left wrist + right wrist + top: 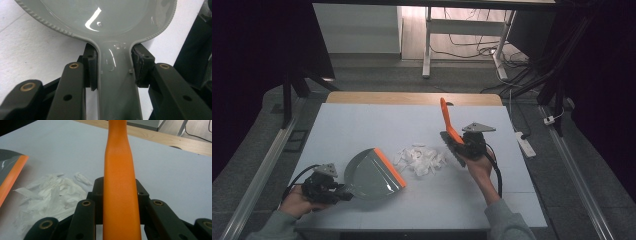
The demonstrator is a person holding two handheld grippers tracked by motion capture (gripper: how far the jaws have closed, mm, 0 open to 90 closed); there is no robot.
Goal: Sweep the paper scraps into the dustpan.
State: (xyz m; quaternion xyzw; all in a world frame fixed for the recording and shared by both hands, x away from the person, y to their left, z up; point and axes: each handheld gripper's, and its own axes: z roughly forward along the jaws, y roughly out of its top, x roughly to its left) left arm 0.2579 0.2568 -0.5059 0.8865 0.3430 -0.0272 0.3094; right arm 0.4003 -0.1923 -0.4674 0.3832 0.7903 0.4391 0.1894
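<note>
Left gripper [343,191], at the near left of the white table [362,125]: jaws closed on the handle of a grey dustpan [372,175], with a pad pressing each side of the handle in the left gripper view. The pan lies flat, its orange lip [390,167] facing a pile of torn white paper scraps [419,159] at the table's middle. Right gripper [458,145], just right of the scraps: jaws clamped on the orange brush handle [446,119], which rises tilted toward the table's far edge. Pan and brush are well apart, the scraps between them.
</note>
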